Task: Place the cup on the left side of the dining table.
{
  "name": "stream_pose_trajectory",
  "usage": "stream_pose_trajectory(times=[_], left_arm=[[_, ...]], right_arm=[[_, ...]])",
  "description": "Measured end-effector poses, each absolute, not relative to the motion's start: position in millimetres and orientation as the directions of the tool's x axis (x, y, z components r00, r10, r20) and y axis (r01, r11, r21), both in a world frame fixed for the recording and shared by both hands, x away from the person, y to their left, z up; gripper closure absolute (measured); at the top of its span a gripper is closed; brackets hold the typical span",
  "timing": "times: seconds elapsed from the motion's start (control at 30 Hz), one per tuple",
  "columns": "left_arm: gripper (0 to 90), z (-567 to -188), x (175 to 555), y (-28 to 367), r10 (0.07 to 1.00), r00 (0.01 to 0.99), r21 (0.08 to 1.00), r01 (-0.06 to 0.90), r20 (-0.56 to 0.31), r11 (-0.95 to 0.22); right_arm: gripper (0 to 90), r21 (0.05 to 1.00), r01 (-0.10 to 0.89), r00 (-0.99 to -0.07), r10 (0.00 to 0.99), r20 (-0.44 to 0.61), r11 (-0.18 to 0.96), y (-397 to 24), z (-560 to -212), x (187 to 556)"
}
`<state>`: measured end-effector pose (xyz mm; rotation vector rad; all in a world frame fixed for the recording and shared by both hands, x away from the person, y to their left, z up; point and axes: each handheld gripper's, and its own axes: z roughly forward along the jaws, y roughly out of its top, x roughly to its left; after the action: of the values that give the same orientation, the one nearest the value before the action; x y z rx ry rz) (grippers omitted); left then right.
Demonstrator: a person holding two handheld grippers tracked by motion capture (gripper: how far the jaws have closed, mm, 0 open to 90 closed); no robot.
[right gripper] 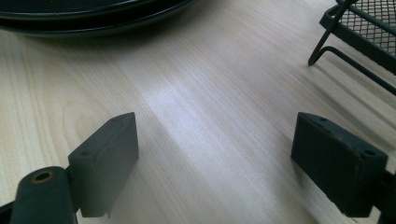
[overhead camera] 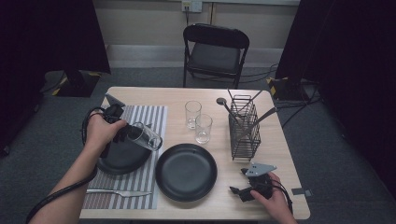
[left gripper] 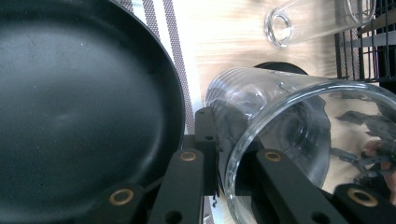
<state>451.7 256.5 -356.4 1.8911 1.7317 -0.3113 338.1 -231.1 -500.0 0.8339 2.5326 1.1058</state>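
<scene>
- Right gripper [overhead camera: 243, 185]: resting on the table [overhead camera: 280, 154] at its near edge, jaws wide apart, nothing between them.
- Left gripper [overhead camera: 127, 134]: jaws clamped across the rim wall of a tilted glass [overhead camera: 145, 136], above the black plate [overhead camera: 122, 157] on the striped placemat [overhead camera: 148, 122].
- Glass: judged light, rigid, slippery, fragile; grip firmly at the rim.

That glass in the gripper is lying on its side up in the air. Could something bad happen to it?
Maybe. The left gripper pinches only the rim wall of the glass, one jaw inside and one outside, so the smooth glass could slip out. It hangs tilted over the black plate on the striped mat and might crack if it dropped. Swung to the right, it could knock the two upright glasses nearby.
</scene>
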Motion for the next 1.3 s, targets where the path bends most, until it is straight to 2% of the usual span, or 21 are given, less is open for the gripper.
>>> stream_pose_trajectory(times=[0.53,0.6,1.3], left_arm=[[85.0,-361.5,442.3,262.9,0.843,0.123,0.240,0.971,-0.524,0.007],[84.9,-361.4,441.6,265.9,0.844,0.145,0.235,0.972,-0.516,-0.023],[84.9,-360.9,433.3,272.4,0.848,0.146,0.234,0.972,-0.510,-0.027]], right_arm=[[14.0,0.735,0.401,-0.804,0.595,-0.005,0.547,-231.1,-500.1,338.2],[14.0,0.735,0.401,-0.804,0.595,-0.005,0.547,-231.1,-500.1,338.1],[14.0,0.734,0.402,-0.803,0.595,-0.004,0.547,-231.1,-500.0,338.1]])
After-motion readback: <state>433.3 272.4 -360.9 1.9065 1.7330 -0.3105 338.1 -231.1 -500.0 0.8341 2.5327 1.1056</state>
